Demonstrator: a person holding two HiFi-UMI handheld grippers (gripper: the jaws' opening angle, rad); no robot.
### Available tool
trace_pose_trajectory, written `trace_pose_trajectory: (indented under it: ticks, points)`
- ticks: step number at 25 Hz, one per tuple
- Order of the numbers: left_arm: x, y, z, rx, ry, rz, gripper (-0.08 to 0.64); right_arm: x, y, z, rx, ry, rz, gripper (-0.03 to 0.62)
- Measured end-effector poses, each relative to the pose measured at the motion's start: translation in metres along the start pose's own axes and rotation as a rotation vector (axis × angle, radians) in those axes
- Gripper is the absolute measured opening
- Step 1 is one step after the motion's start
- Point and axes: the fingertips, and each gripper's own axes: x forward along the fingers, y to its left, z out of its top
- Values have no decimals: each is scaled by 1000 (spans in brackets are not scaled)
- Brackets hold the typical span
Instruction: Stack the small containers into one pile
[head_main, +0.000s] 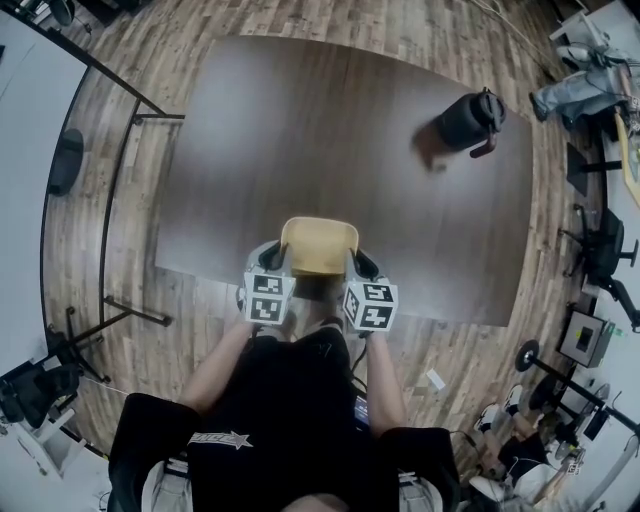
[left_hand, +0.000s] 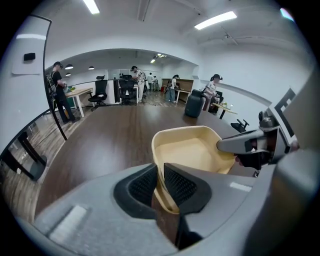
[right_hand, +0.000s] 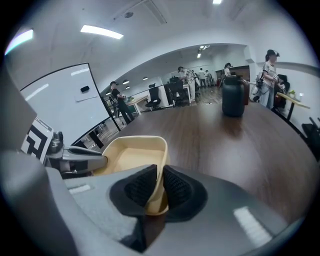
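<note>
Your left gripper (left_hand: 161, 186) is clamped on the cream container's (head_main: 318, 245) left wall and your right gripper (right_hand: 159, 188) on its right wall. It sits level between them, equally near both, at the table's (head_main: 330, 130) near edge. No pile shows ahead, only a dark jug (head_main: 468, 122) far right.

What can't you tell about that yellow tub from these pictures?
- Underside of the pale yellow plastic tub: the head view looks from above, and the left gripper and right gripper, clamped on its walls, block their own views; lifted or on the dark wooden table, unclear.
- One tub or several nested: outer walls mostly covered.
</note>
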Motion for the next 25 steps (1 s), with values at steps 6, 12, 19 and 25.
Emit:
trace_pose_trajectory:
  ticks: [6,12,19,25]
  points:
    - [-2,-8,-26,-2,47,4,58,-2,0,-23,0,47,-4,44]
    - [4,-12,-48,-10,109,18,63,6,-2,-39,7,92,7,44]
    - [14,-7,-55,-11,135,40,69,19,-4,-44,-23,120,9,44]
    - [15,-7,-49,12,93,12,196,20,-6,-42,-61,76,-8,173]
